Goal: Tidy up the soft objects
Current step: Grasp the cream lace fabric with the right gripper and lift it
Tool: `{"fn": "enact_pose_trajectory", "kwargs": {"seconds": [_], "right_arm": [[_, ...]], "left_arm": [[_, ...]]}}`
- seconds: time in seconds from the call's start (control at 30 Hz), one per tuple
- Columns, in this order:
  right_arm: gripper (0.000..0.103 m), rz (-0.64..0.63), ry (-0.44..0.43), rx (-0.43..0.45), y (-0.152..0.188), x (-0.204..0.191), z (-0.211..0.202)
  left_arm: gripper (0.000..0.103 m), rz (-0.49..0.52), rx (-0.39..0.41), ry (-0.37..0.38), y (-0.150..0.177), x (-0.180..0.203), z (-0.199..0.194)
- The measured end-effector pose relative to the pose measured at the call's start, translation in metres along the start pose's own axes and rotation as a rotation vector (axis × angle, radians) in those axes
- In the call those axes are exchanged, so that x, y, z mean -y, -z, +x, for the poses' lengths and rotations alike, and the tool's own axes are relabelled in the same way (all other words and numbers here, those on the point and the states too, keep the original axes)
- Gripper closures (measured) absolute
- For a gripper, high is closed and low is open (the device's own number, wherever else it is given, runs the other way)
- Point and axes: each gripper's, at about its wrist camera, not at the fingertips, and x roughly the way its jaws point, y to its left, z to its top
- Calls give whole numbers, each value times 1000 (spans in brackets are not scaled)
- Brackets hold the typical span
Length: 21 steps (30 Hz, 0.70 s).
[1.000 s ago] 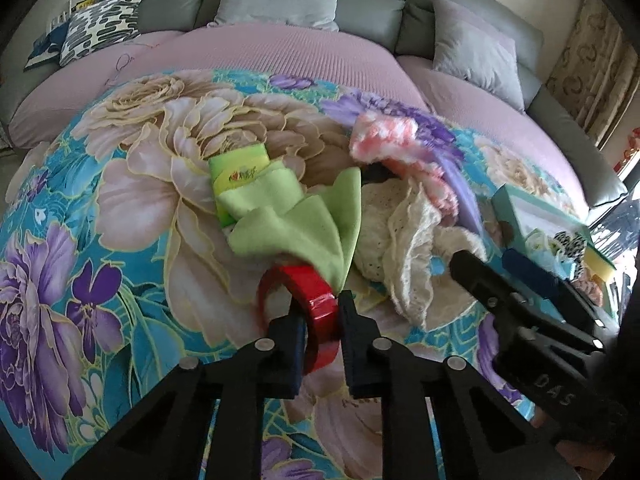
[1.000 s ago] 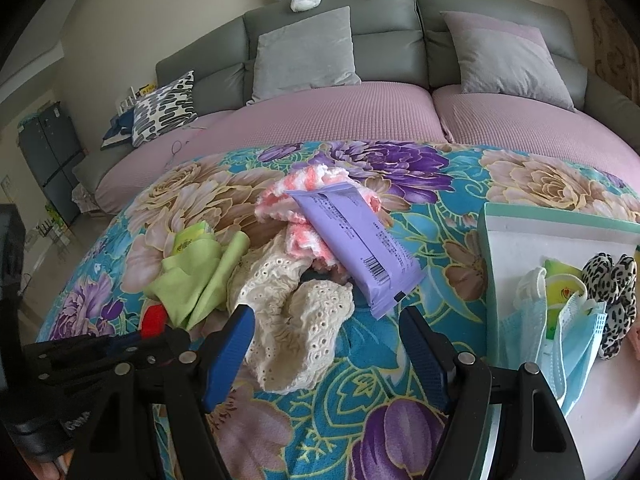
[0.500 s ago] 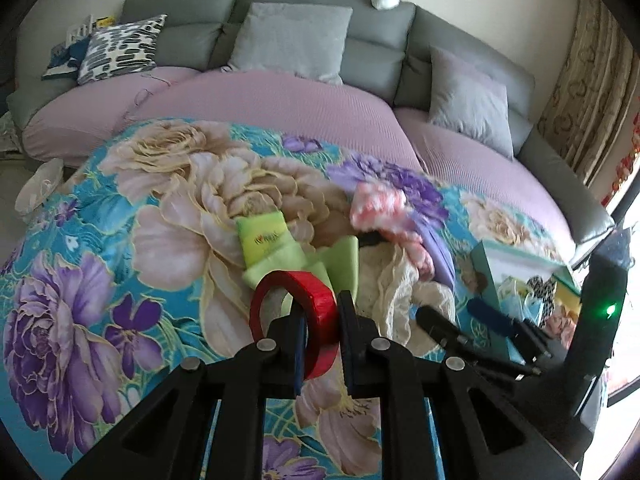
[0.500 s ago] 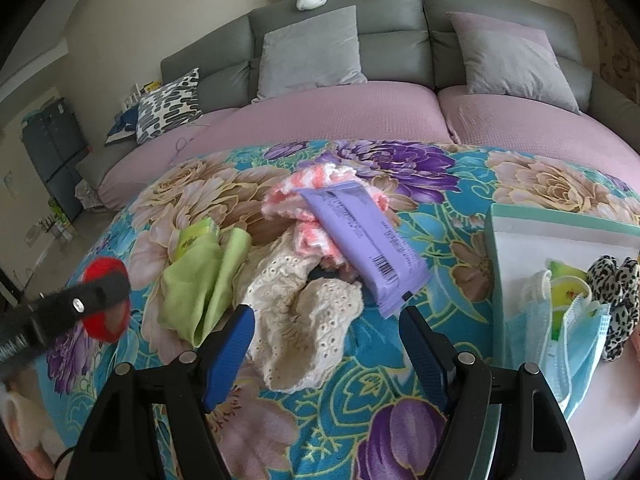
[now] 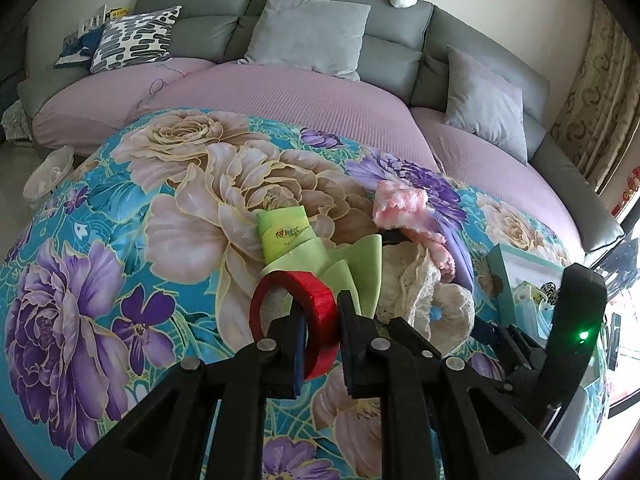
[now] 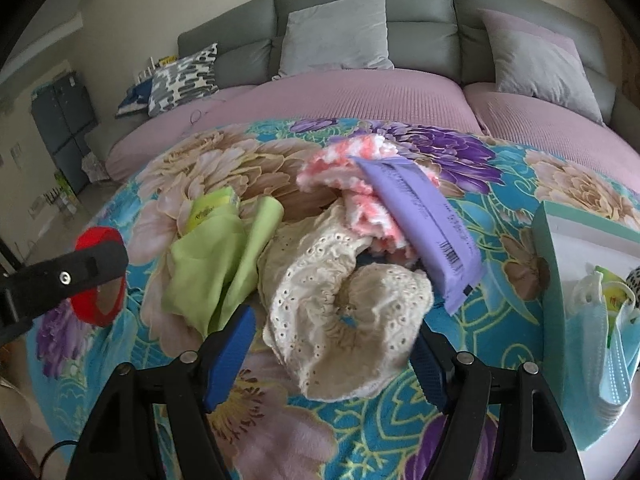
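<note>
While clamped on the red tape roll (image 5: pixel 308 312), left hand-held gripper (image 5: pixel 320 344); right hand-held gripper (image 6: pixel 332 354) spread wide around cream lace cloth (image 6: pixel 344 312), closing slightly.

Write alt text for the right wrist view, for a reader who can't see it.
The right claw, open, straddles a cream lace cloth on a floral blanket. Behind it lie a green cloth, a pink knit and a purple packet. At left, the left claw is shut on a red ring.

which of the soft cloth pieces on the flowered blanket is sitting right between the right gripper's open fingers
The cream eyelet lace piece. It lies between the right gripper's fingers; the green cloth sits left, the pink knit farther back.
</note>
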Motion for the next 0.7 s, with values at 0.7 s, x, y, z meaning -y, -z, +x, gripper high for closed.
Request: {"fn": "enact_pose_trajectory", "kwargs": {"seconds": [0.7], "right_arm": [[61, -54, 46, 17, -1, -13, 14]], "left_arm": [[88, -21, -41, 15, 4, -6, 16]]}}
